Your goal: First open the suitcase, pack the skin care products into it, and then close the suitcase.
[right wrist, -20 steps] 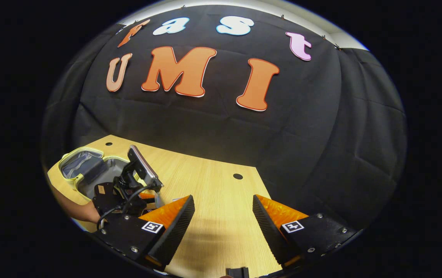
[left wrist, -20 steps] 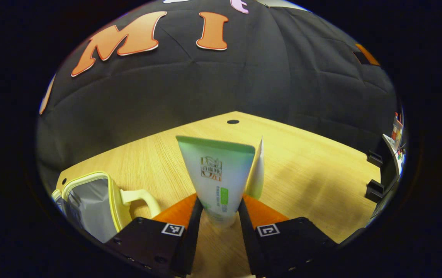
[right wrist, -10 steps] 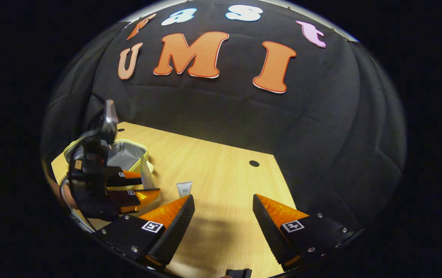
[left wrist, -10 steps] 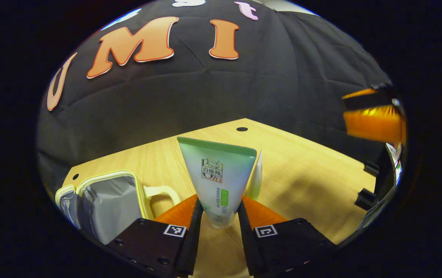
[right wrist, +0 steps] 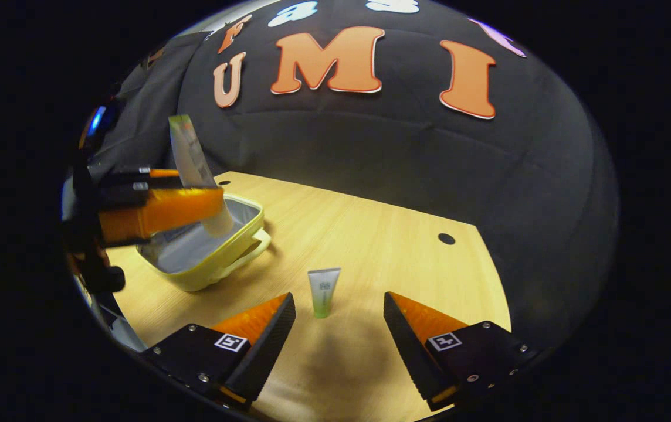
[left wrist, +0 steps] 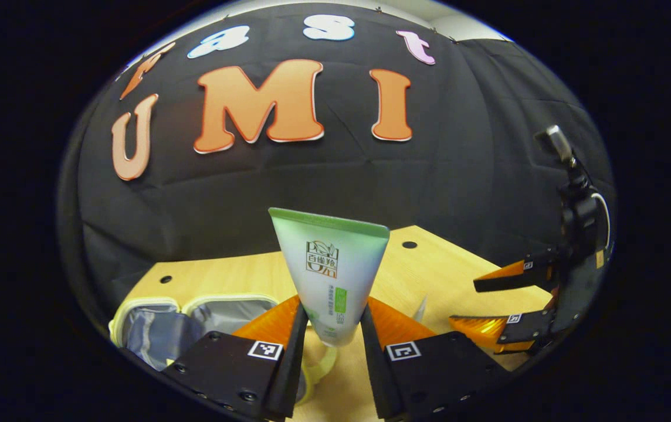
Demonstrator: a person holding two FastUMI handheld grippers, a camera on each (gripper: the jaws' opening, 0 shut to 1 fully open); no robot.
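The small pale-yellow suitcase with a grey fabric lining (right wrist: pixel 206 249) lies open on the light wooden table (right wrist: pixel 370 234), its looped yellow handle (right wrist: pixel 247 255) facing the table's middle; in the left gripper view the case (left wrist: pixel 159 328) shows two lined halves side by side, and no product can be made out inside what is visible of them. The left gripper (left wrist: pixel 332 346) pinches the lower end of a white-to-green squeeze tube with a flat crimped green top edge (left wrist: pixel 329 275), both fingers pressing on its sides and holding it upright. In the right gripper view this same gripper (right wrist: pixel 159 205) holds the tube (right wrist: pixel 192 170) tilted in the air over the open case, its lower end hanging just above the lining. The tube carries a brownish square emblem with characters and a green block with small print below it, too small to read with certainty. A second, smaller white-and-green tube (right wrist: pixel 323 292) stands upright on its cap on the table, near the suitcase handle and apart from it, bearing a small dark mark too tiny to read. The right gripper (right wrist: pixel 339 325) hovers low with its fingers spread wide, the standing tube ahead of the gap between them and nothing held; seen from the left gripper view, it (left wrist: pixel 502 305) hangs parted over the table's right side.
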